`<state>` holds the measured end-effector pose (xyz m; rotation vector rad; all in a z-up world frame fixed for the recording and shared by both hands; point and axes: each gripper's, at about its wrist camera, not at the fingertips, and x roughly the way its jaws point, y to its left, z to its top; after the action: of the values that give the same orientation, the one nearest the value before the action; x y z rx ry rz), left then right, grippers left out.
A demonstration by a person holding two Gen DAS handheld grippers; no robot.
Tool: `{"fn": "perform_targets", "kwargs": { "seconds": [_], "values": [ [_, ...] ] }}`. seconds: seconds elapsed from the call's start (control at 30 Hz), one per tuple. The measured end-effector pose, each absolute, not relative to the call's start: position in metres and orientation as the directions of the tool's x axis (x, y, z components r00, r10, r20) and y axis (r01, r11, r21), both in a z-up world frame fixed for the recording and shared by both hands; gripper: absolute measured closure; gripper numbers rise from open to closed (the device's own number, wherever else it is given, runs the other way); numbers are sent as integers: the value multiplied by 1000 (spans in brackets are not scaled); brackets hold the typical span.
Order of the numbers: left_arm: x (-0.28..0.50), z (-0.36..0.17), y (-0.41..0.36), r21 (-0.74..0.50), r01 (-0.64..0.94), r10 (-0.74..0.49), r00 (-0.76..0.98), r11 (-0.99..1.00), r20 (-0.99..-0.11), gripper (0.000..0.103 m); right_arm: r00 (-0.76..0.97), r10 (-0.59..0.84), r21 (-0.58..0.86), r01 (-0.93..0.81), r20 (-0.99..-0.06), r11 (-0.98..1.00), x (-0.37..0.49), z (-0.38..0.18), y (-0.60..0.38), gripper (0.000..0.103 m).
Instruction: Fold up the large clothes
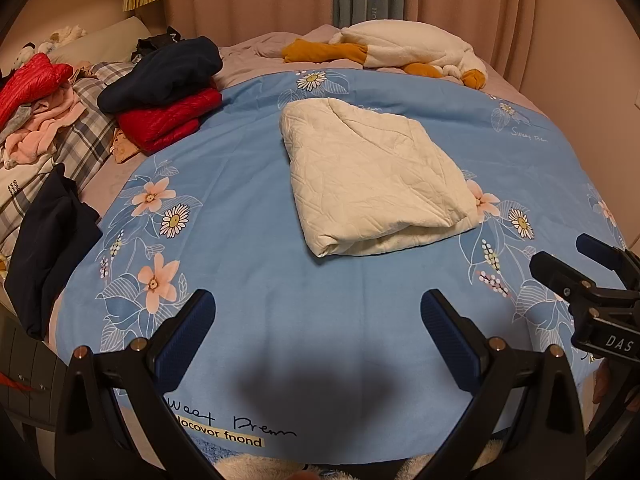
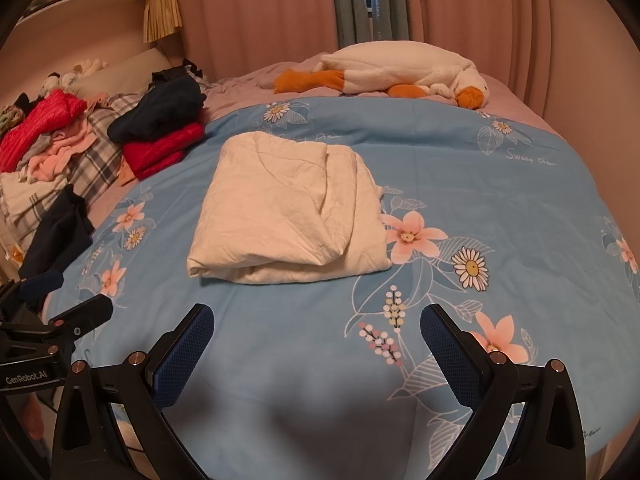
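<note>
A cream garment (image 1: 372,176) lies folded into a compact block on the blue floral duvet (image 1: 256,240); it also shows in the right wrist view (image 2: 288,216). My left gripper (image 1: 318,320) is open and empty, held above the duvet's near edge, short of the garment. My right gripper (image 2: 318,332) is open and empty, also near the front edge. Each gripper shows in the other's view: the right one (image 1: 568,260) at the right edge, the left one (image 2: 68,300) at the left edge.
A folded navy garment on a folded red one (image 1: 160,96) sits at the far left. A dark garment (image 1: 48,248) hangs at the left edge. Loose red and pink clothes (image 1: 36,100) lie on a plaid blanket. A plush goose (image 1: 404,52) lies at the back.
</note>
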<state>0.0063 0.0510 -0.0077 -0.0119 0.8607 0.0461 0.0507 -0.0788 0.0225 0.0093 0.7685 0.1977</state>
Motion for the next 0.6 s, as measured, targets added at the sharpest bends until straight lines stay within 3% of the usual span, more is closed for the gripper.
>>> {"fn": "perform_targets", "kwargs": {
  "seconds": [0.6],
  "values": [
    [9,-8,50,8,-37,31,652,999,-758,0,698,179,75,-177,-694,981,53,23,-78,1]
  ]
}}
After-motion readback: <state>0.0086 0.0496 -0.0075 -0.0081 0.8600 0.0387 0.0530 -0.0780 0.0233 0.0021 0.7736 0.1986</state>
